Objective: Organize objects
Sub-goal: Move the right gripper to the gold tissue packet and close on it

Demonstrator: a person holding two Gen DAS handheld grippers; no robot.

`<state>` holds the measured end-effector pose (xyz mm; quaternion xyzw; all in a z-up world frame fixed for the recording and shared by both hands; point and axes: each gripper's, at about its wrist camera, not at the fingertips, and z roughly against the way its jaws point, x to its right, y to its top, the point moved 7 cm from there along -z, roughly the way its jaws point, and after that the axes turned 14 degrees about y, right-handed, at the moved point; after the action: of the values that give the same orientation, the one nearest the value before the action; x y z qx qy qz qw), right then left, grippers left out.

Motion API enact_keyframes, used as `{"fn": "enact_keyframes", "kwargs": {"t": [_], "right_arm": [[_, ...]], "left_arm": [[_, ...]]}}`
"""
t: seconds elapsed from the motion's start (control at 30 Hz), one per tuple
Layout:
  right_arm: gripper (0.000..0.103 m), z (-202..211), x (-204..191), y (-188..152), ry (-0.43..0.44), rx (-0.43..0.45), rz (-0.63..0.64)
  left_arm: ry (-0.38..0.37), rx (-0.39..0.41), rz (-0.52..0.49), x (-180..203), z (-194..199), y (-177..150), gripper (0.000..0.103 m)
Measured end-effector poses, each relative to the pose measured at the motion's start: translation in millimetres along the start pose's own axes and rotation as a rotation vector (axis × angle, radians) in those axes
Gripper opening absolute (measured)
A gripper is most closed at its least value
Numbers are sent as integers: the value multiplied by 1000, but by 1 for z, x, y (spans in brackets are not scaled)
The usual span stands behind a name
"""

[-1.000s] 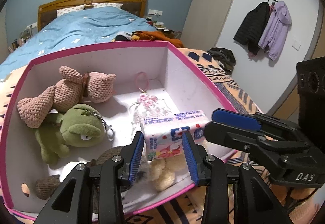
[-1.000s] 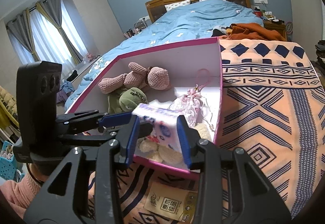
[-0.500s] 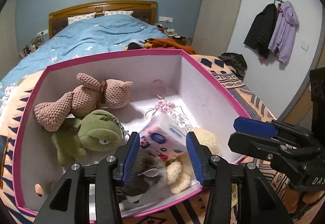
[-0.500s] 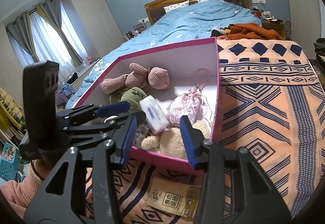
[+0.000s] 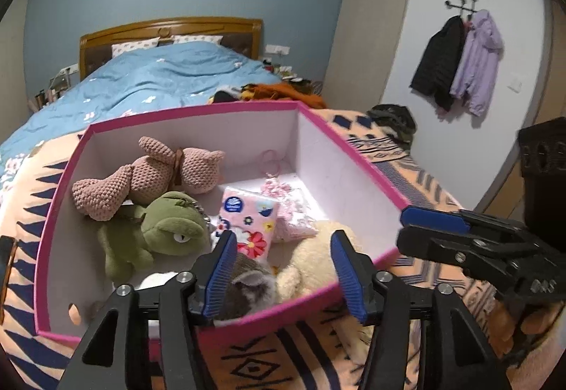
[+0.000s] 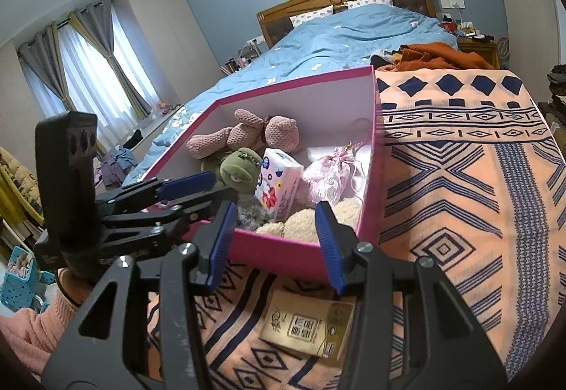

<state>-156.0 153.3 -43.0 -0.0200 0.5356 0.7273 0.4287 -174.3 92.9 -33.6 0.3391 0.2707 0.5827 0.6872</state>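
Observation:
A pink-rimmed white box [image 5: 350, 156] [image 6: 293, 82] stands on a patterned orange blanket. Inside lie a pink crochet bear [image 5: 155, 174] [image 6: 247, 135], a green plush [image 5: 162, 231] [image 6: 235, 169], a flowered tissue pack [image 5: 247, 216] [image 6: 277, 183], a pink pouch [image 5: 290, 209] [image 6: 327, 176], a cream plush [image 5: 311, 259] and a grey plush [image 5: 247, 284]. My left gripper [image 5: 283, 269] is open and empty above the box's near rim. My right gripper [image 6: 276, 241] is open and empty just outside the near rim. A tan packet [image 6: 307, 330] lies on the blanket below it.
The blanket [image 6: 460, 178] spreads right of the box. A blue-quilted bed [image 5: 159, 79] with a wooden headboard lies behind. Orange clothes [image 6: 435, 56] sit at the bed's side. Jackets [image 5: 460, 61] hang on the right wall. Curtains [image 6: 88, 71] are at the left.
The tissue pack was held between both grippers above the box. Both opened and it dropped inside, now leaning among the plush toys. Both grippers pulled back toward the near rim.

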Motion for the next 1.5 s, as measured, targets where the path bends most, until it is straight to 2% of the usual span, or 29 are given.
{"fn": "enact_keyframes", "kwargs": {"t": [0.13,0.2,0.27,0.33,0.43,0.63,0.73,0.8,0.97,1.1,1.3,1.5], "right_arm": [[50,13,-2,-4,4,18,-1],[50,21,-2,-7,3,29,3],[53,29,-2,-10,-5,36,6],[60,37,0,-16,-10,43,3],[60,42,10,-31,-31,24,-15],[60,29,36,-66,-29,-49,-128],[61,19,44,-76,-37,-84,-160],[60,13,49,-82,-35,-100,-176],[60,5,53,-88,-31,-118,-195],[60,1,54,-90,-24,-125,-206],[49,-9,45,-93,-2,-157,-185],[47,-14,34,-100,18,-183,-169]], "left_arm": [[-36,44,-16,6,20,-3,65],[-92,61,-30,13,33,-9,68],[-172,59,-45,22,44,-18,69],[-196,62,-80,31,50,-28,69],[-226,38,-111,43,51,-45,69],[-209,-121,-91,53,16,-81,68],[-172,-197,-86,55,-1,-90,66],[-177,-230,-84,58,-7,-96,61],[-184,-268,-76,64,-16,-102,58],[-195,-289,-57,64,-22,-104,50],[-227,-302,-25,59,-23,-105,38],[-228,-305,-8,49,-21,-108,38]]}}
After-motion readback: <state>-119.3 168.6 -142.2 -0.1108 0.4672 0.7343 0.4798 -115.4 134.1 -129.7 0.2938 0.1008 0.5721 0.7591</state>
